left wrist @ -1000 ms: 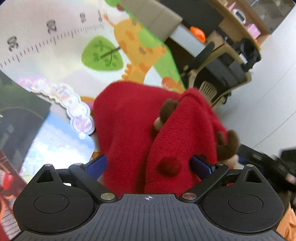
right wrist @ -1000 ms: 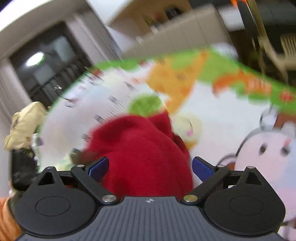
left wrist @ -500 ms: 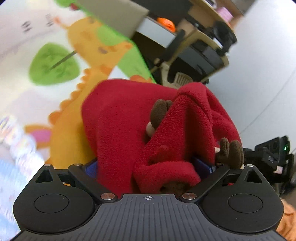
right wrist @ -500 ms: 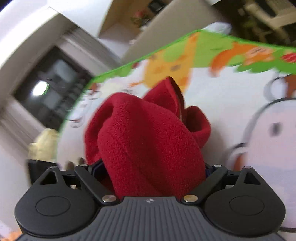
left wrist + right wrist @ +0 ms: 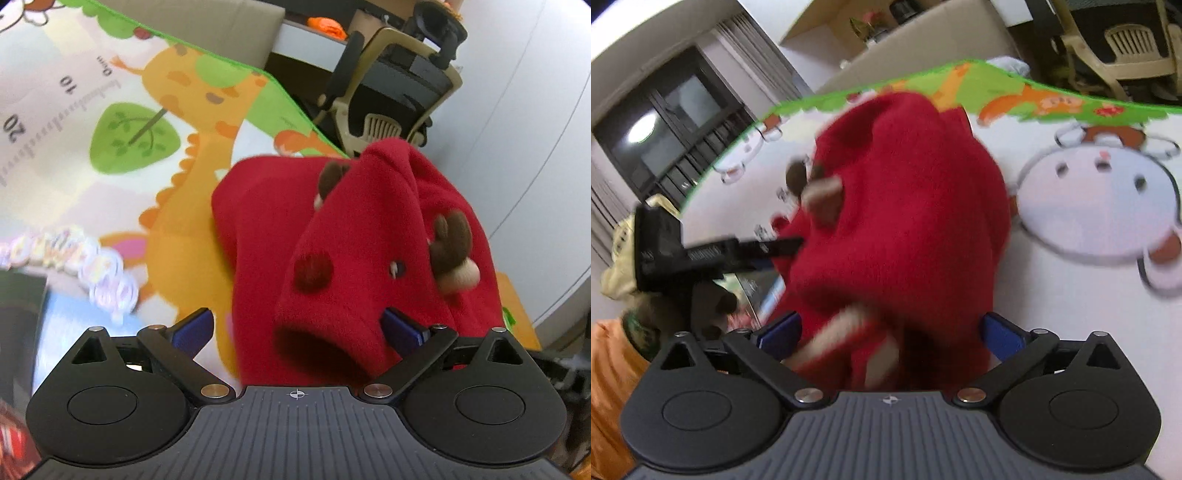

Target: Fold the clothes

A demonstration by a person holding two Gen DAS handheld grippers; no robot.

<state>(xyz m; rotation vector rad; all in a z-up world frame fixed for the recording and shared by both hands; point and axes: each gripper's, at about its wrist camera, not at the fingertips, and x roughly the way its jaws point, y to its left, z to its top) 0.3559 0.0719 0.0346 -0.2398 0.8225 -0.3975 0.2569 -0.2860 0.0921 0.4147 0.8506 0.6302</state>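
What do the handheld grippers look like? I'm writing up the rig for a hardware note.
Both match: the left gripper and right gripper have ribbed dark grey bodies with a small crosshair mark, black linkage arms with silver pivot pins, round black side discs and blue fingers. An orange sleeve shows.

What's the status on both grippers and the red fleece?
Left gripper open, fleece between its fingers. Right gripper open, same. Red reindeer fleece garment bunched on the play mat, not folded flat. Nothing in the way.

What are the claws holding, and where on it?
Nothing for sure. Both claws, left and right, look open around the red fleece. Its bottom edge bunches between the fingers, but no pinch shows.
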